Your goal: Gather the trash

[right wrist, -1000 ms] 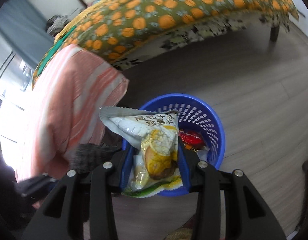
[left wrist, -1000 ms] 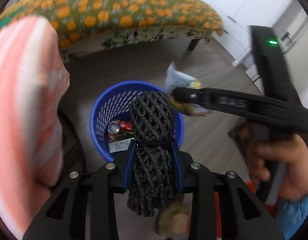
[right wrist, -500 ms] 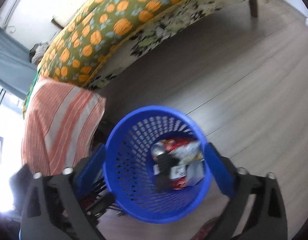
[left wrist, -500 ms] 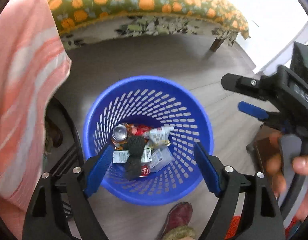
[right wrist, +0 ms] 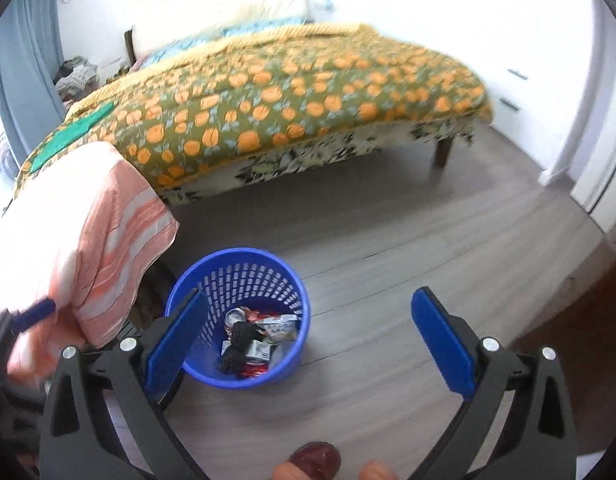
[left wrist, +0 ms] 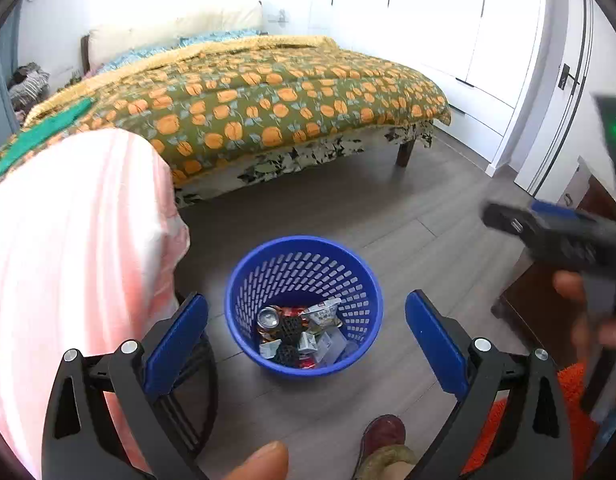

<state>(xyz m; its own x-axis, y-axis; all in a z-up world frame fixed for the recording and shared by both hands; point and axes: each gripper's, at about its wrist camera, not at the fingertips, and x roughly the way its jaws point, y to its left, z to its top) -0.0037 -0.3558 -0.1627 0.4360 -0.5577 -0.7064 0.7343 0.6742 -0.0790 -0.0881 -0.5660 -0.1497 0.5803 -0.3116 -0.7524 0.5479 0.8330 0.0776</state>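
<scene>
A blue perforated waste basket (left wrist: pixel 243 292) stands on the grey wood floor; it also shows in the right wrist view (right wrist: pixel 295 344). Inside lie a black foam net (left wrist: pixel 288 326), a snack bag (left wrist: pixel 323 312), a crushed can (left wrist: pixel 267 316) and other wrappers. My left gripper (left wrist: pixel 305 344) is open and empty, raised above the basket. My right gripper (right wrist: pixel 308 344) is open and empty, above and right of the basket. The right gripper also appears blurred at the right of the left wrist view (left wrist: pixel 548 232).
A bed with an orange-patterned quilt (left wrist: pixel 267 96) fills the background. A pink striped cloth (left wrist: pixel 67 248) hangs over a chair at left. A dark wooden cabinet (left wrist: pixel 548 308) and an orange rug (left wrist: pixel 572 392) are at right. A shoe (left wrist: pixel 382 436) is below.
Both grippers opened and dropped the black foam net and the snack bag into the basket. Both have since lifted up and back from it.
</scene>
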